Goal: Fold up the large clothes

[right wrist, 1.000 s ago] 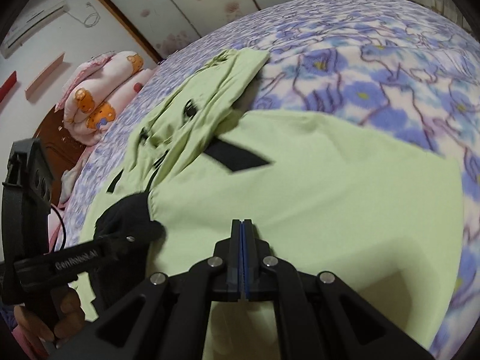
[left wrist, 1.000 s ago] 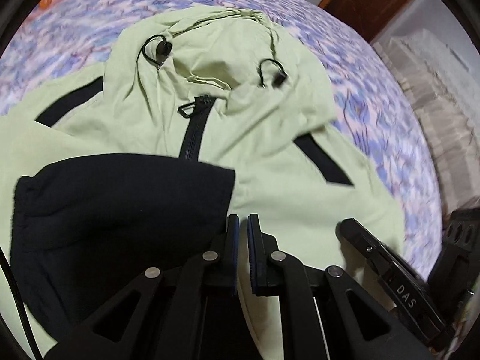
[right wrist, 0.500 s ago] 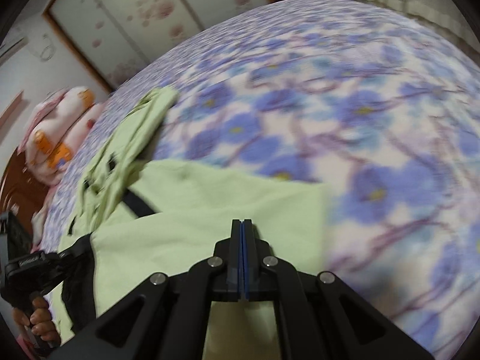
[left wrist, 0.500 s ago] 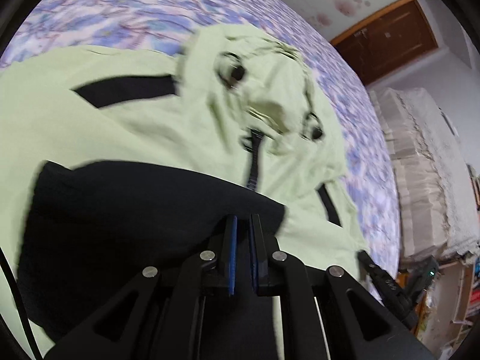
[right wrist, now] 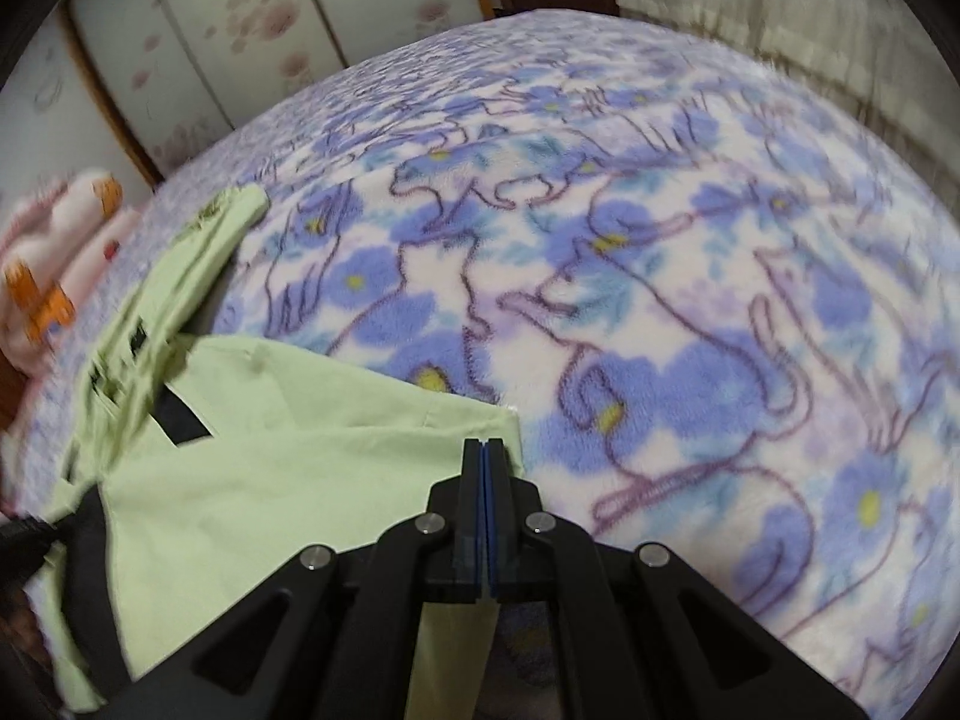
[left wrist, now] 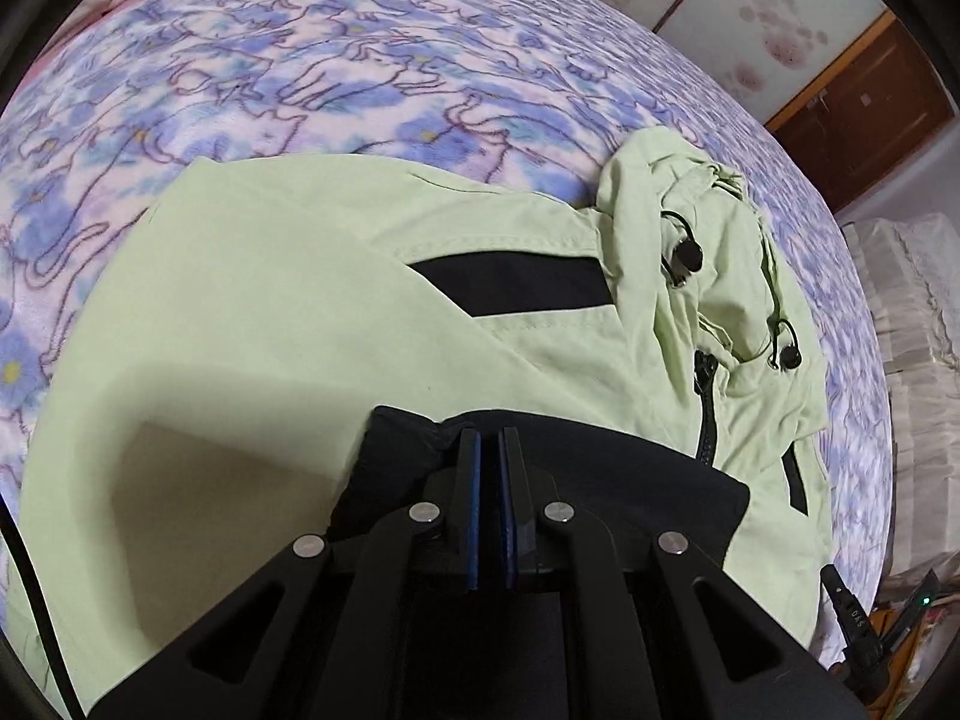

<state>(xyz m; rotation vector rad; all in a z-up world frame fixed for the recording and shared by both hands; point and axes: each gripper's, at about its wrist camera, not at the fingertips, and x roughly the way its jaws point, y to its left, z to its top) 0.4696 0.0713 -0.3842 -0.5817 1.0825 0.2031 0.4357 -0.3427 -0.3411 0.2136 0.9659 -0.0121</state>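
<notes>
Since a second ago both my hands have swung sideways across the bed: the hood that sat dead ahead of my left gripper point(left wrist: 491, 450) now lies off to the right, and my right gripper point(right wrist: 483, 459) has slid from mid-panel out to the jacket's corner.

My left gripper is pinched almost shut, with only a thin slit between its blue pads, and it appears to be clamped on the black sleeve cuff point(left wrist: 540, 468) that lies right under the fingertips. My right gripper is fully closed; a strip of pale green cloth hangs below its jaws, so I judge it holds the hem corner.

Outward from there, the light green jacket point(left wrist: 288, 312) spreads face-up on the floral blanket point(right wrist: 660, 276) covering the bed, zipper point(left wrist: 707, 414) closed, hood point(left wrist: 696, 222) crumpled at the far right of the left view, with black shoulder stripes on either side of it. A pink pillow point(right wrist: 54, 264) sits at the bed's far end.

As I read it, this is the sleeve-in step: the black cuff is being carried across the chest. Next I would lay it flat on the front panel and let go, while my right hand keeps the edge taut, then fold the body in half.
</notes>
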